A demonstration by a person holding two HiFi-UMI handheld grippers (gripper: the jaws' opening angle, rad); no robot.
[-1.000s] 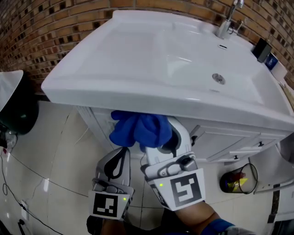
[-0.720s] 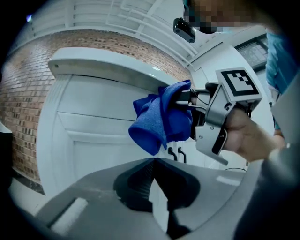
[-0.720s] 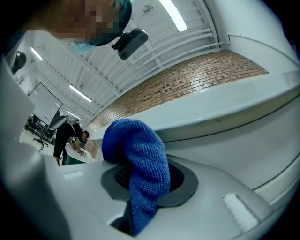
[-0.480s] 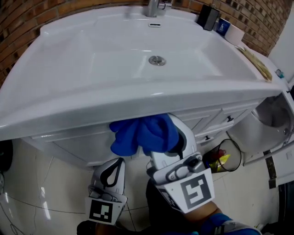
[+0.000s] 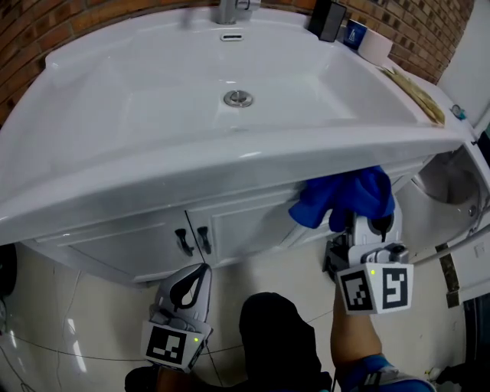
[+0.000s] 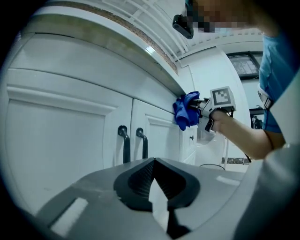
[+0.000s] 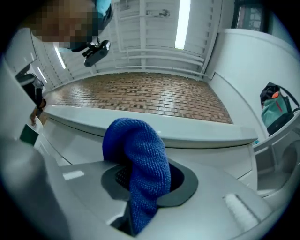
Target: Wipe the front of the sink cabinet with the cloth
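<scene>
The blue cloth (image 5: pixel 344 197) is bunched against the white cabinet front (image 5: pixel 245 230), just under the sink's rim (image 5: pixel 230 164) on the right side. My right gripper (image 5: pixel 354 220) is shut on it; in the right gripper view the cloth (image 7: pixel 136 145) hangs out of the jaws and hides the fingertips. My left gripper (image 5: pixel 191 279) is low on the left, shut and holding nothing, pointed at the two black door handles (image 6: pixel 132 142) without touching the doors. From the left gripper view, the cloth (image 6: pixel 186 110) is pressed to the cabinet further right.
The faucet (image 5: pixel 230 9) and drain (image 5: pixel 238 97) are in the white basin. Dark containers (image 5: pixel 329 19) and a white roll (image 5: pixel 375 47) stand at its back right. A white appliance (image 5: pixel 459 184) sits close to the cabinet's right. Pale tiled floor (image 5: pixel 76 306) lies below.
My right gripper has carried the cloth to the right along the cabinet front, from above the door handles to the right-hand section. The left gripper has stayed low on the left.
</scene>
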